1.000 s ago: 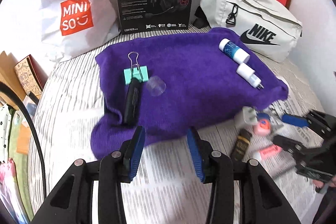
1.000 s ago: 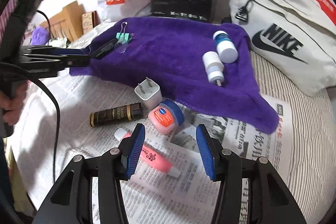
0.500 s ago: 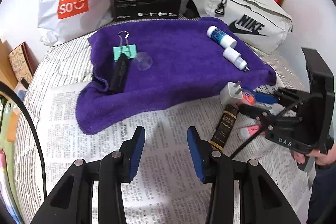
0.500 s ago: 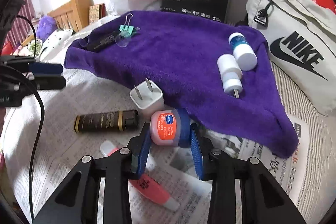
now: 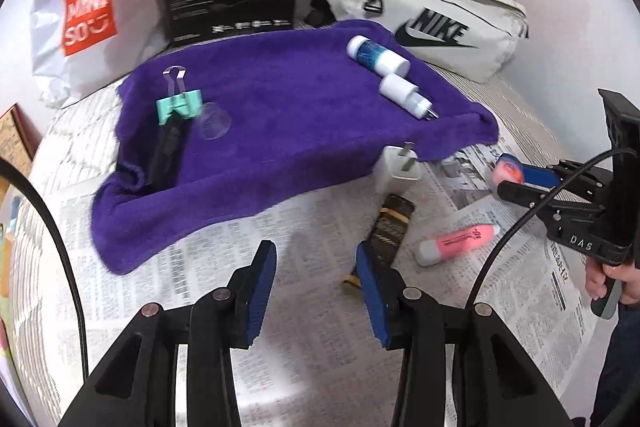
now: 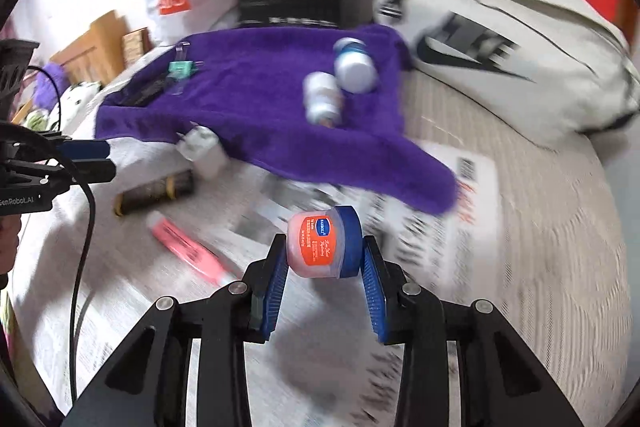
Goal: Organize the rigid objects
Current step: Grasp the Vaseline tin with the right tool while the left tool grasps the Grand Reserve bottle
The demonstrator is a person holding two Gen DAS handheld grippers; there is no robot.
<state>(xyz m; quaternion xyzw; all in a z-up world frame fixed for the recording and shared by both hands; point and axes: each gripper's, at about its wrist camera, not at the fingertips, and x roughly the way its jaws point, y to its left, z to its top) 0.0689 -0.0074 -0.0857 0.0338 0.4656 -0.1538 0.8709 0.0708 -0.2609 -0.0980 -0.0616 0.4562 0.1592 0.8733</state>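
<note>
The small pink jar (image 6: 324, 246) is lifted clear of the newspaper, just in front of the purple towel (image 6: 256, 99), clenched in the right gripper (image 6: 323, 277), whose jaws just closed on it. Next, probably: carry it onto the towel beside the white bottles (image 6: 354, 69). The left gripper (image 5: 316, 291) hangs released, empty.

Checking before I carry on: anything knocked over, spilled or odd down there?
Nothing spilled or broken. The purple towel is rumpled, its near edge folded. The white charger stands prongs-up against it. The right claw holds the small jar sideways.

Both views are evenly and brightly lit, with soft shadows. The right wrist view is heavily motion-blurred; the left only slightly. Fisheye distortion bends the dark-vignetted edges.
</note>
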